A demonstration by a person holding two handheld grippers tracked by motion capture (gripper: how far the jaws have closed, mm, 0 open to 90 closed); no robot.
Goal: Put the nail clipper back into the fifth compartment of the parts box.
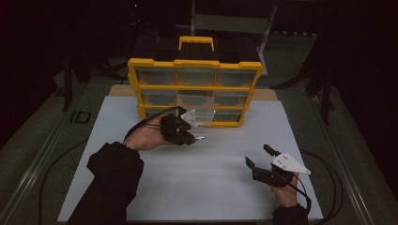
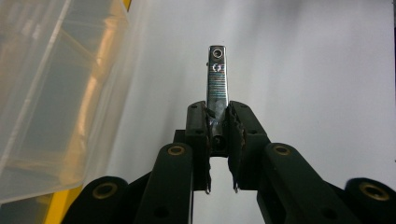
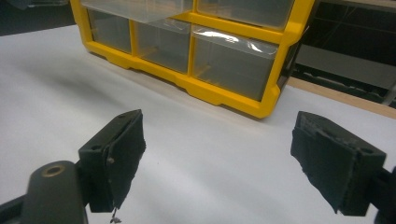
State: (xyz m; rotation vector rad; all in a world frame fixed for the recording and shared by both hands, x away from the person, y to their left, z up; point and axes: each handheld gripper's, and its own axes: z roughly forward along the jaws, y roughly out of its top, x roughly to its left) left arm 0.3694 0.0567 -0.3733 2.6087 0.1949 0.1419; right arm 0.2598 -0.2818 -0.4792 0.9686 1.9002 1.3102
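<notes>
My left gripper [image 1: 191, 137] is shut on a small shiny metal piece [image 2: 217, 77], a flat bar with a hole near its tip that sticks out past the jaws; in the high view the metal piece [image 1: 200, 138] glints just in front of the cabinet. The gripper [image 2: 217, 122] hovers over the white sheet, close to a clear drawer [image 2: 51, 88] that stands pulled out. My right gripper [image 1: 258, 155] rests near the front right of the sheet, open, with nothing between its pads [image 3: 119, 156].
A yellow-framed organiser cabinet [image 1: 195, 89] with several clear drawers stands at the back of the white sheet [image 1: 187, 187]. Its bottom row of drawers [image 3: 233, 58] faces the right gripper. Cables trail off both grippers. Dark surroundings ring the table.
</notes>
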